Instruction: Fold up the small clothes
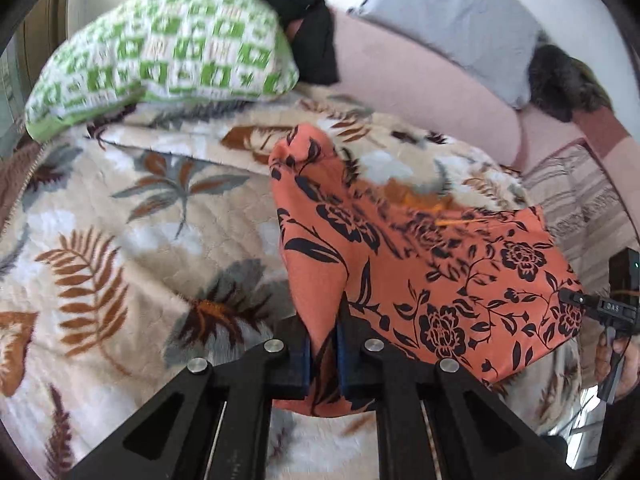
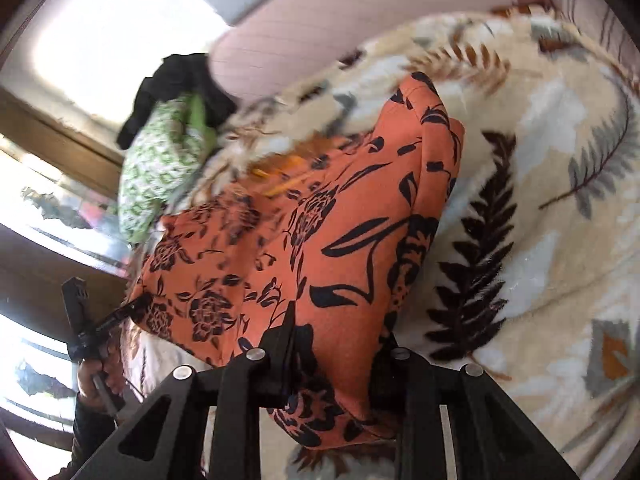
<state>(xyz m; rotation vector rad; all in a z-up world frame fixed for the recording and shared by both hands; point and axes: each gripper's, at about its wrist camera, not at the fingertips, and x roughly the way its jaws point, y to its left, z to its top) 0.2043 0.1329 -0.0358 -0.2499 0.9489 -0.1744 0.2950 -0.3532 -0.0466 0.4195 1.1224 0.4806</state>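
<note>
I had the orange floral garment [image 1: 420,264] stretched between both tools, lifted partly clear of the leaf-patterned blanket [image 1: 120,220] on the bed. My left hand-held gripper [image 1: 324,344] was clamped tight on a pinched fold at one lower corner, the cloth bunched between the blue pads. My right hand-held gripper [image 2: 336,344] held a thicker gathered wad of the same garment [image 2: 320,240], its jaws standing wider apart around the bulk, pads pressing on fabric as far as I could see.

The cloth looked light and thin, and entirely limp: it sagged between my two holds and draped in soft creases, while the far end trailed down onto the blanket. I judged it would not slip easily from the pads, but it would keep no shape of its own, so any edge I let go would flop. Corners and hems seemed the right places to take it, with even tension across the span. The plush blanket under it would probably drag at the fabric. A green-and-white pillow [image 1: 160,52] lay well beyond.
</note>
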